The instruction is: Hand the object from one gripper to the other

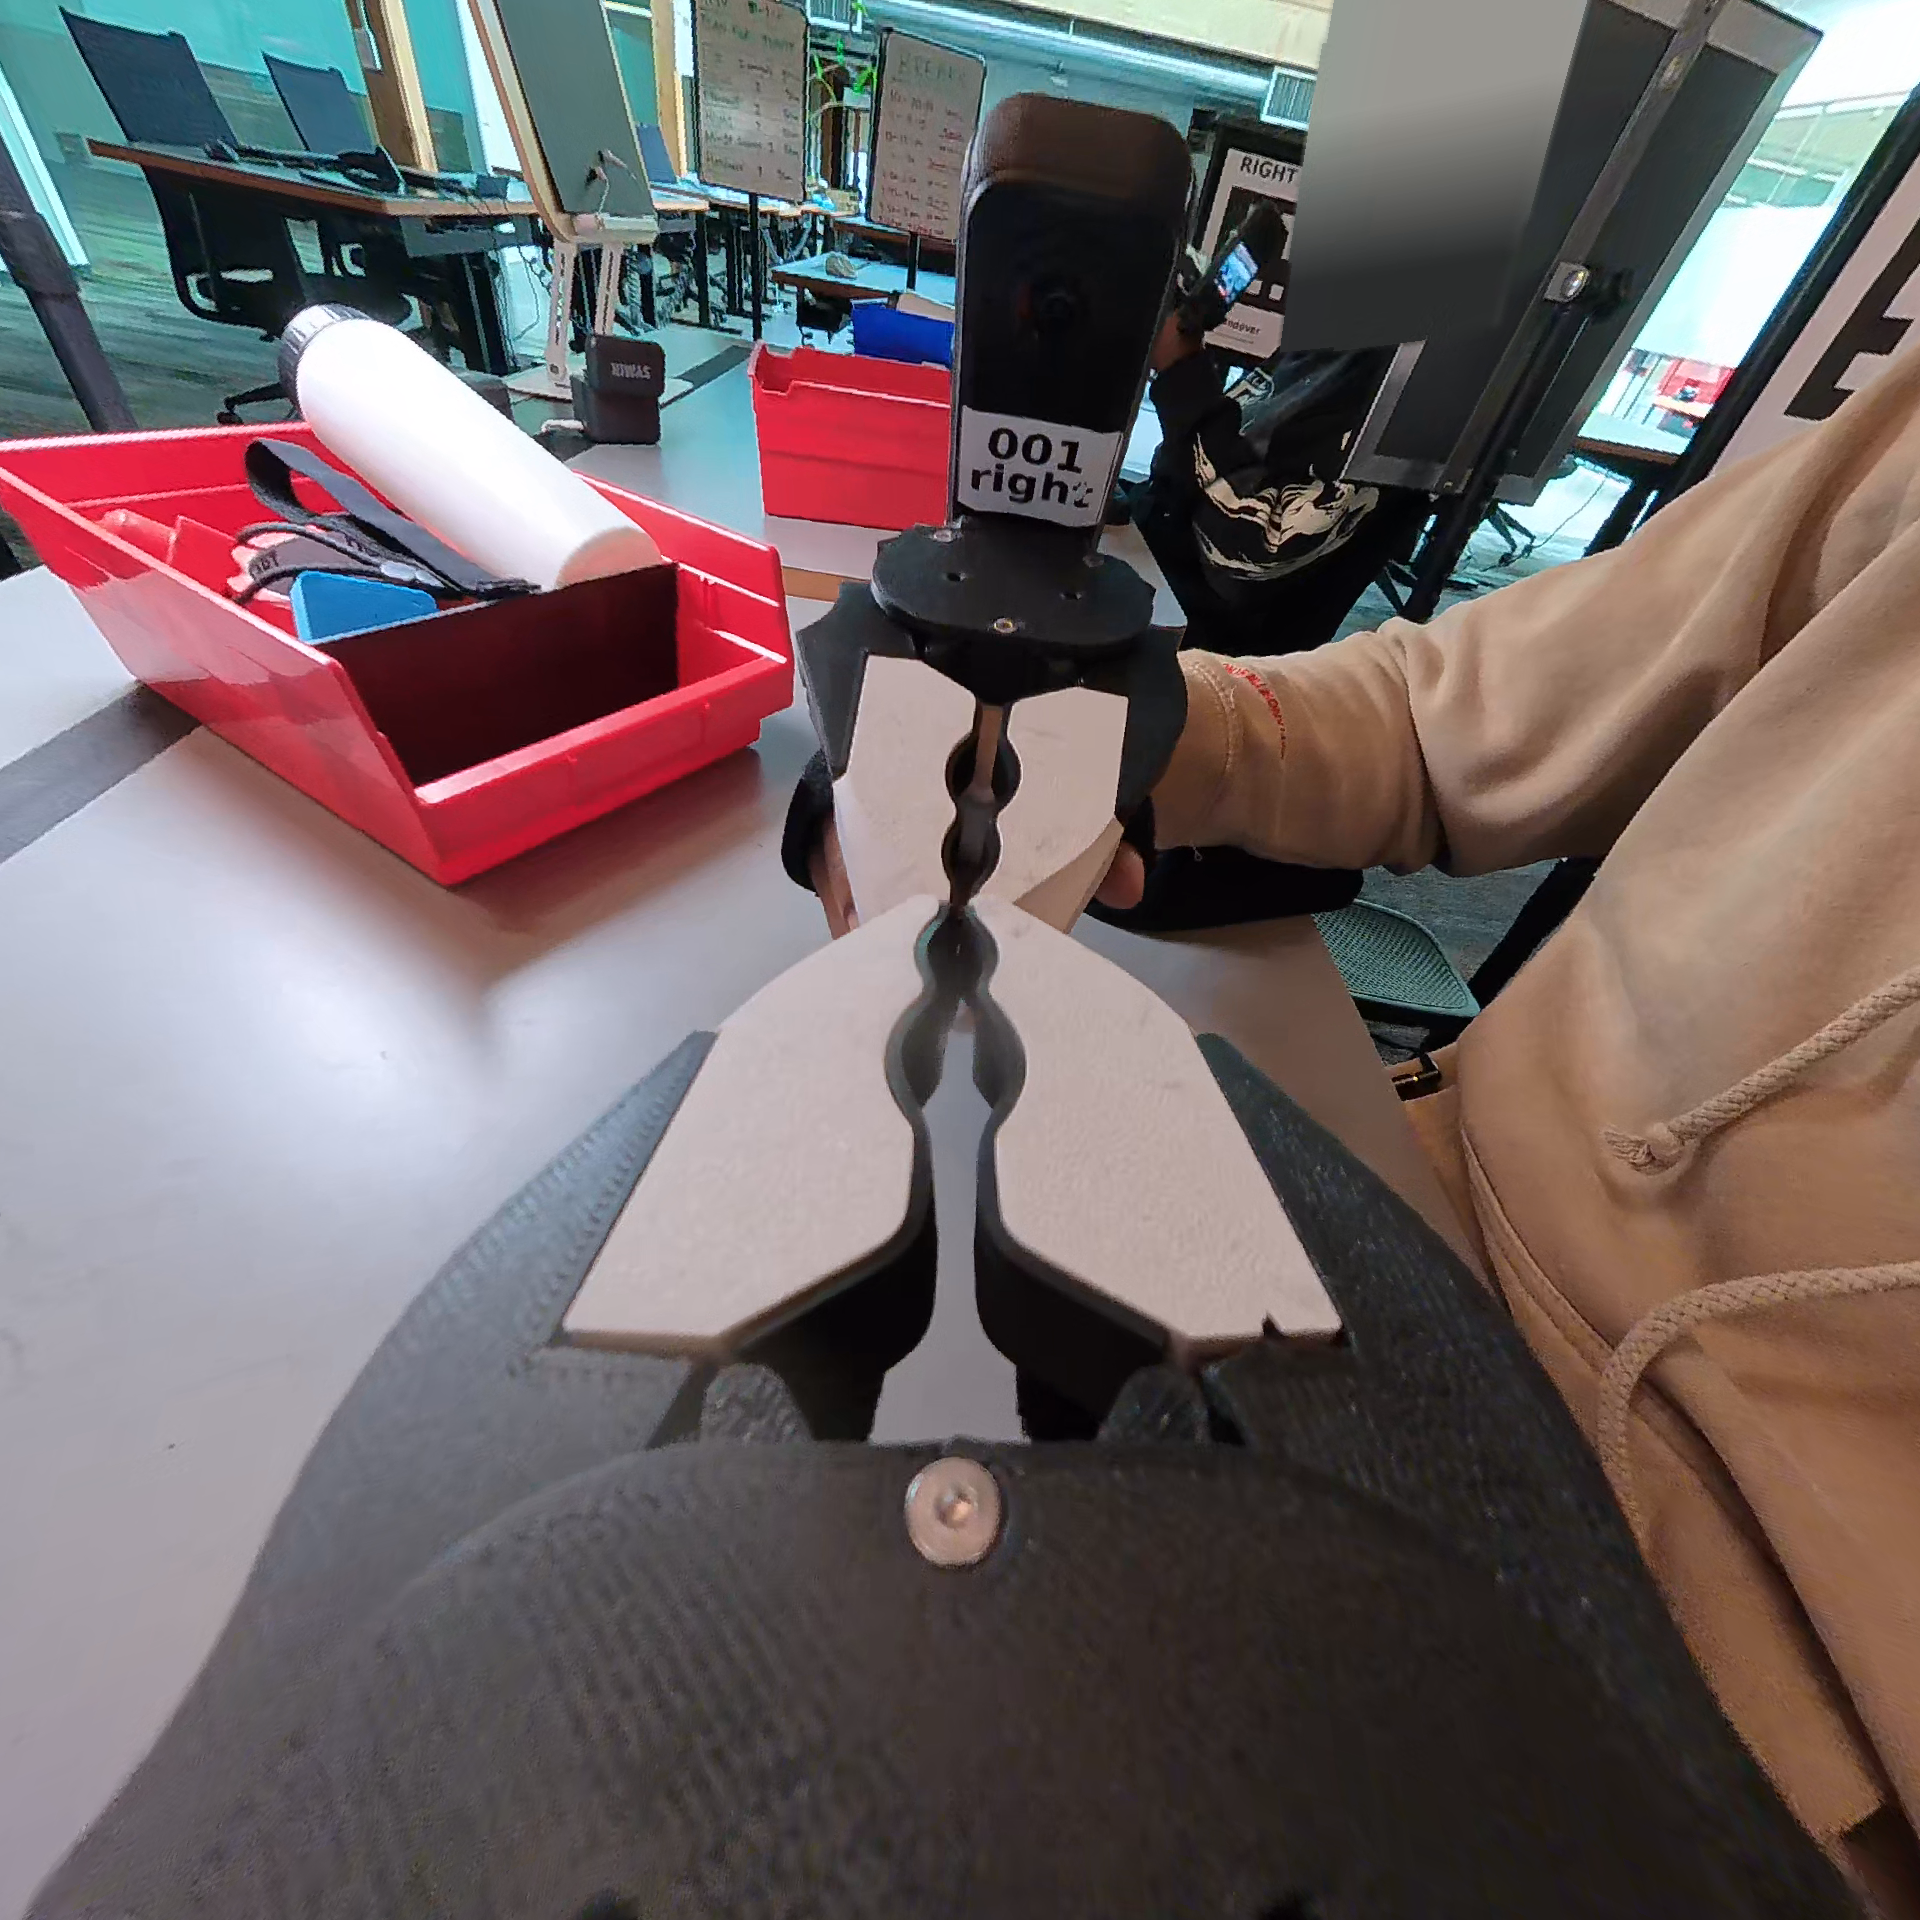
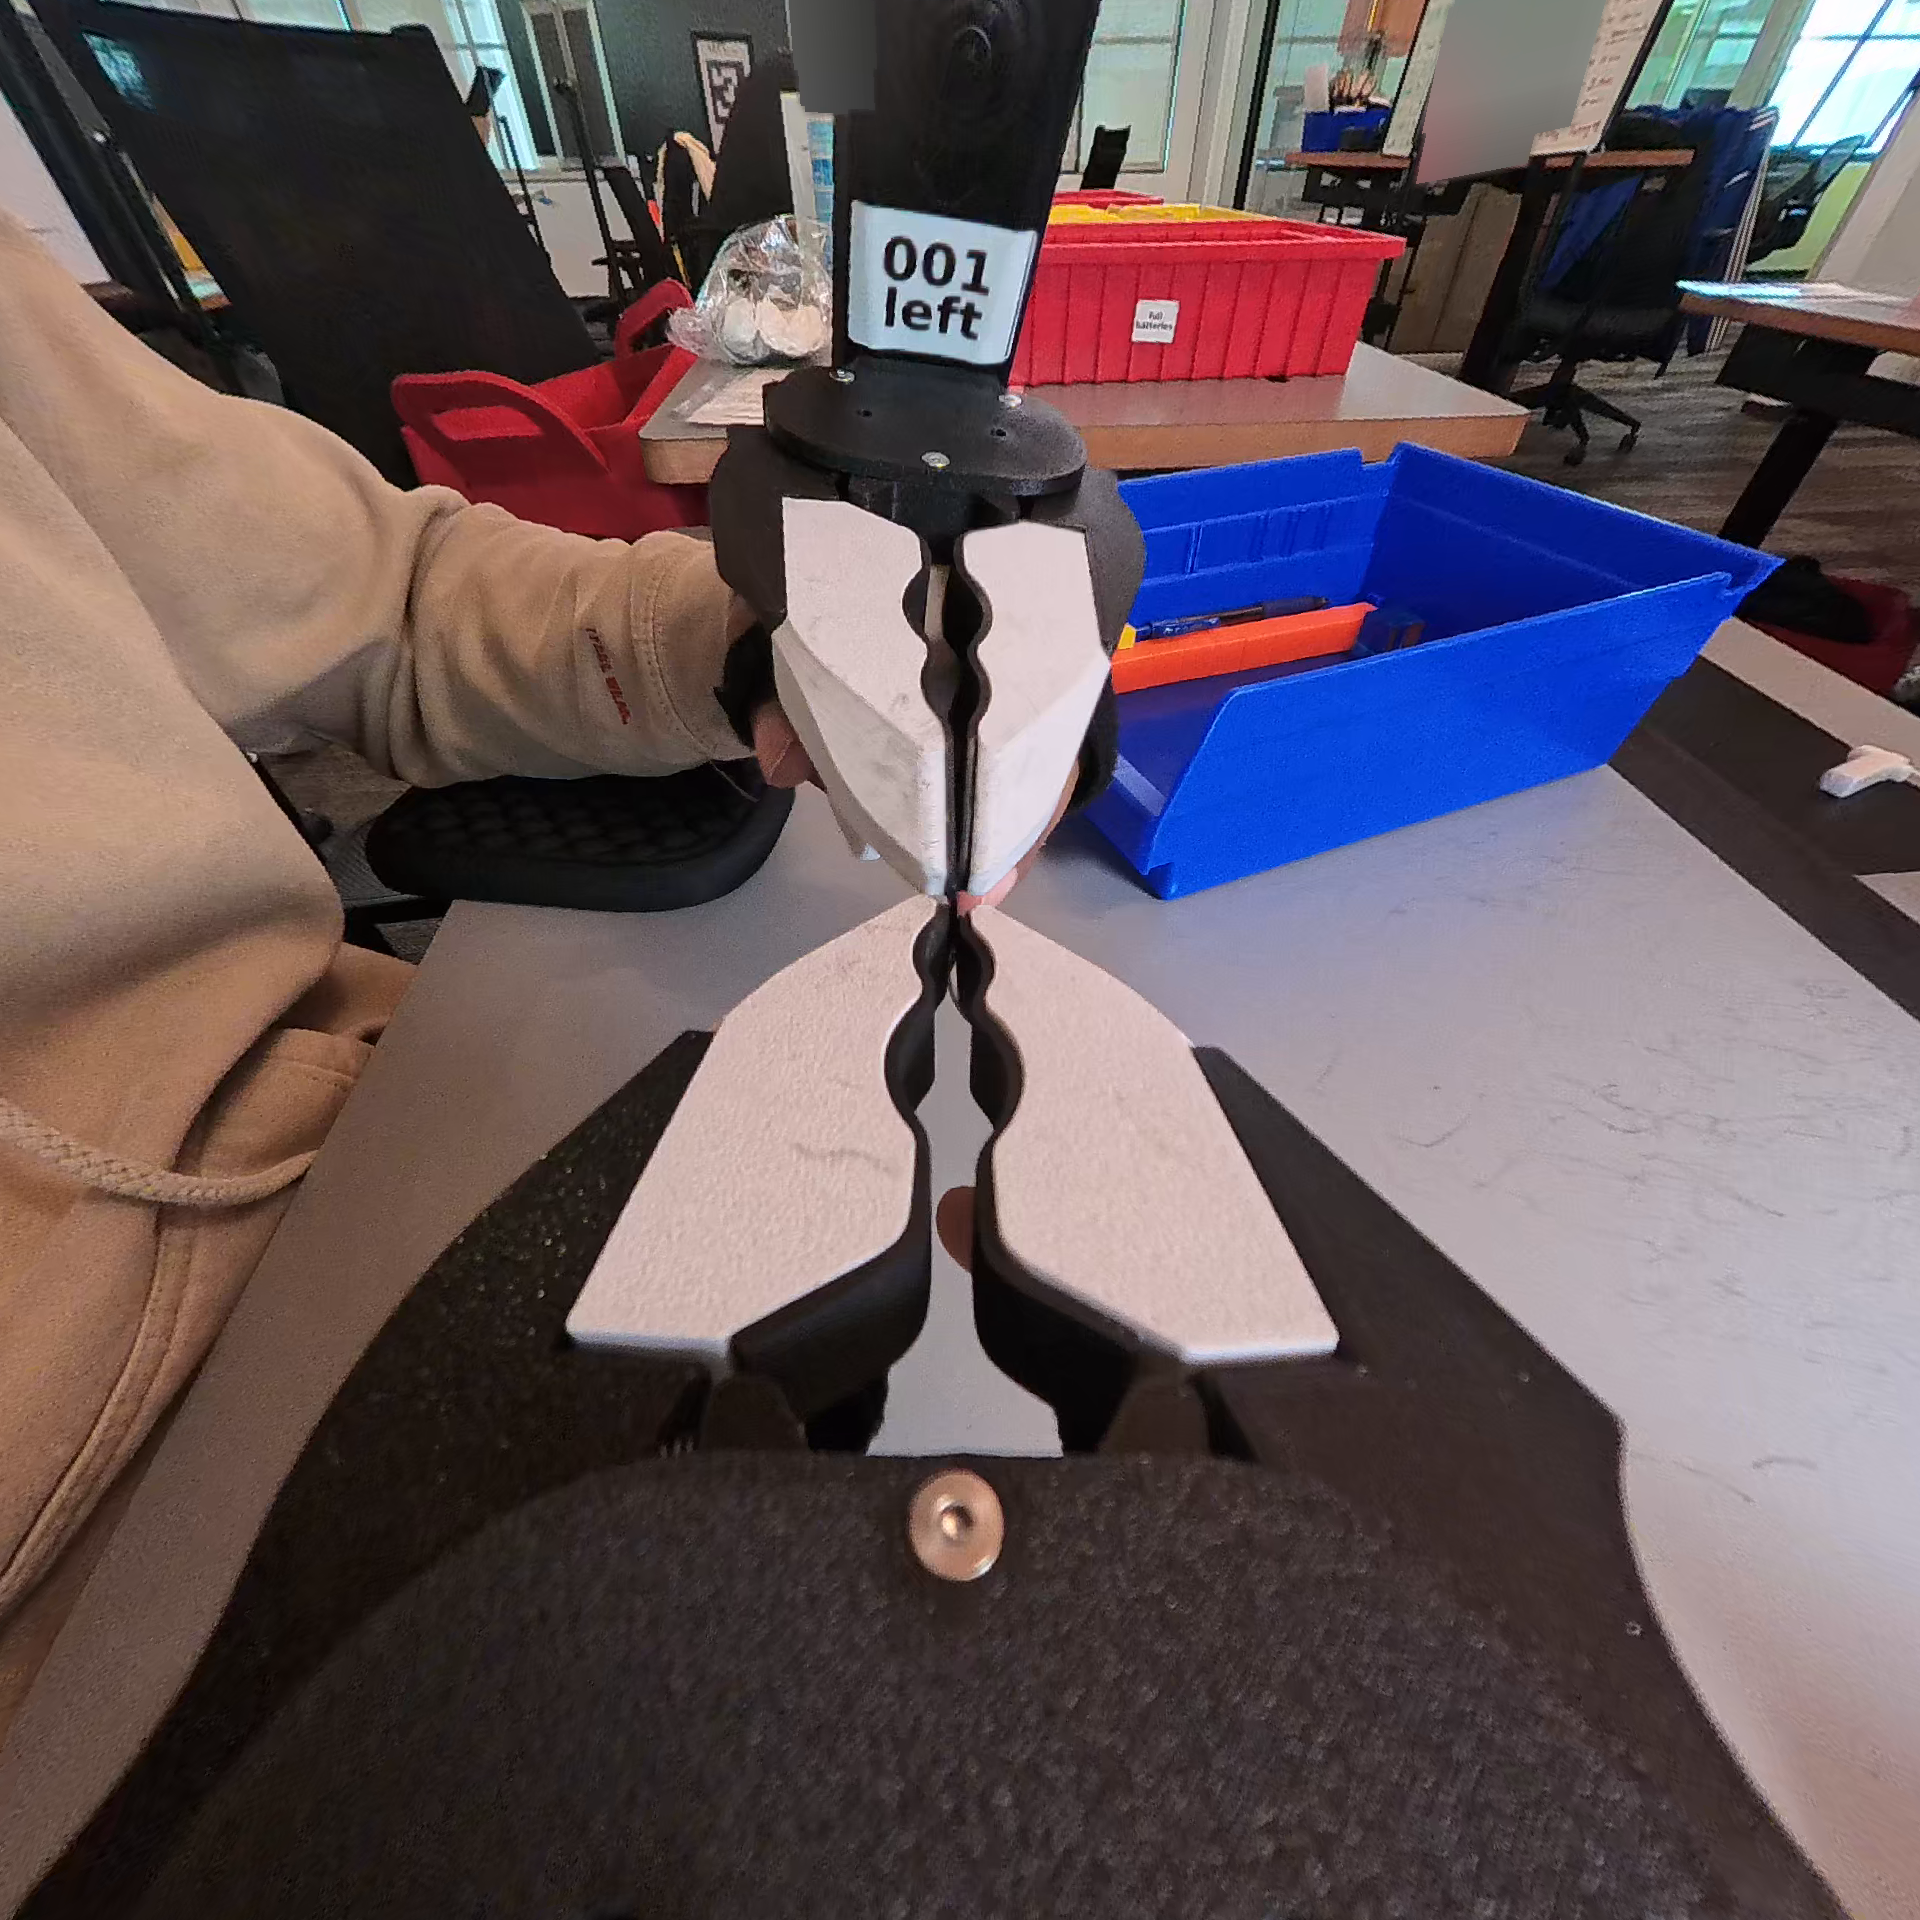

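My left gripper point(image 1: 951, 927) and right gripper point(image 1: 966, 891) meet tip to tip above the grey table point(image 1: 312, 1091). Both have white fingers with wavy black inner edges, and both are shut. In the right wrist view my right gripper point(image 2: 951, 925) points at the left gripper point(image 2: 956, 881), their tips touching. I cannot make out any object between either pair of fingers; only a narrow dark gap shows. A person in a beige hoodie point(image 1: 1610, 727) holds both grippers.
A red bin point(image 1: 582, 790) at the left holds a white bottle point(image 1: 457, 447), a black strap and a blue block. A second red bin point(image 1: 842, 447) stands behind. A blue bin point(image 2: 1403, 748) holds an orange piece point(image 2: 1236, 644) and a pen. Less than 4 cm separates the two grippers' tips.
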`<state>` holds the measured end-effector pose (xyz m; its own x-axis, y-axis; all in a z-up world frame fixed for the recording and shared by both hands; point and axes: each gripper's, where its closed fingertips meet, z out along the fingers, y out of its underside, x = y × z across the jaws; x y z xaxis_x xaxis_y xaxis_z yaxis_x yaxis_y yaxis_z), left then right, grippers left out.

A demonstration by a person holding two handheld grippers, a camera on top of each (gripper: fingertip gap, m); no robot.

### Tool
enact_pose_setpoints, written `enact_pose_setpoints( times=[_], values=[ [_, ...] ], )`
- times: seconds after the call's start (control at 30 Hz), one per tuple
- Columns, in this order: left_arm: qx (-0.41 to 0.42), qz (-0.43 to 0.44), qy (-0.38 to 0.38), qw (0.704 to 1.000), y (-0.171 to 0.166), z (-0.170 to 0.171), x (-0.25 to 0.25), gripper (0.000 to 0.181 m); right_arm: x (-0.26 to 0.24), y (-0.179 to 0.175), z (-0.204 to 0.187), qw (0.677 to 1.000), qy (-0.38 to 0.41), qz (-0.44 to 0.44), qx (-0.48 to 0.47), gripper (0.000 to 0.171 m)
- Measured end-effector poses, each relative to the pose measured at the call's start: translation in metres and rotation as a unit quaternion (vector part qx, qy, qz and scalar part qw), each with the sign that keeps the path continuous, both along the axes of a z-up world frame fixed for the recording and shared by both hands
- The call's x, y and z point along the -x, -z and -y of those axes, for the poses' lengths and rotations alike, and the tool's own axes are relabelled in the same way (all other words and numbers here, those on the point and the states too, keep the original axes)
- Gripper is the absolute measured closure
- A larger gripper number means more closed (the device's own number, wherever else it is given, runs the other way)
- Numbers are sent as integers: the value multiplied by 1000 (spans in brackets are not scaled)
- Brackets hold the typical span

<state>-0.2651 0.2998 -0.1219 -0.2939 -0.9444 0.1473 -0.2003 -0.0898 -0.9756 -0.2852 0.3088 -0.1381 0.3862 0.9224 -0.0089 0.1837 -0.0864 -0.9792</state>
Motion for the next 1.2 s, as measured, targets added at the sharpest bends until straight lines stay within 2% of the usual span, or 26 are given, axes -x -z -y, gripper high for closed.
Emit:
enact_pose_setpoints(
  times=[0.2, 0.3, 0.4, 0.7, 0.8, 0.9, 1.03, 1.13, 1.2],
  values=[
    [39, 27, 4, 999, -11, -3, 3, 181, -4, -8, -2, 1000, 9, -20, -14, 170],
    [50, 32, 6, 998, -13, -4, 5, 181, -6, -4, -3, 1000, 11, -13, -16, 158],
    [51, 26, 7, 998, -10, -5, 5, 181, -8, -8, -3, 1000, 12, -21, -18, 155],
    [52, 14, 19, 998, -3, 2, 2, 181, -3, -9, 3, 1000, -4, -13, -22, 171],
    [62, 47, -5, 997, -15, -8, 4, 164, -16, -18, -6, 999, 22, -10, -32, 171],
    [51, 84, -70, 993, -24, -35, 11, 160, -63, -43, -39, 990, 125, 13, -65, 171],
    [-24, 75, -168, 983, -14, -74, 20, 162, -177, -82, -100, 942, 318, 73, -75, 171],
    [-67, 70, -237, 967, -8, -100, 27, 169, -254, -86, -140, 903, 409, 121, -51, 170],
    [-57, 76, -259, 961, -9, -108, 30, 179, -290, -75, -162, 888, 437, 140, -23, 170]
  ],
)
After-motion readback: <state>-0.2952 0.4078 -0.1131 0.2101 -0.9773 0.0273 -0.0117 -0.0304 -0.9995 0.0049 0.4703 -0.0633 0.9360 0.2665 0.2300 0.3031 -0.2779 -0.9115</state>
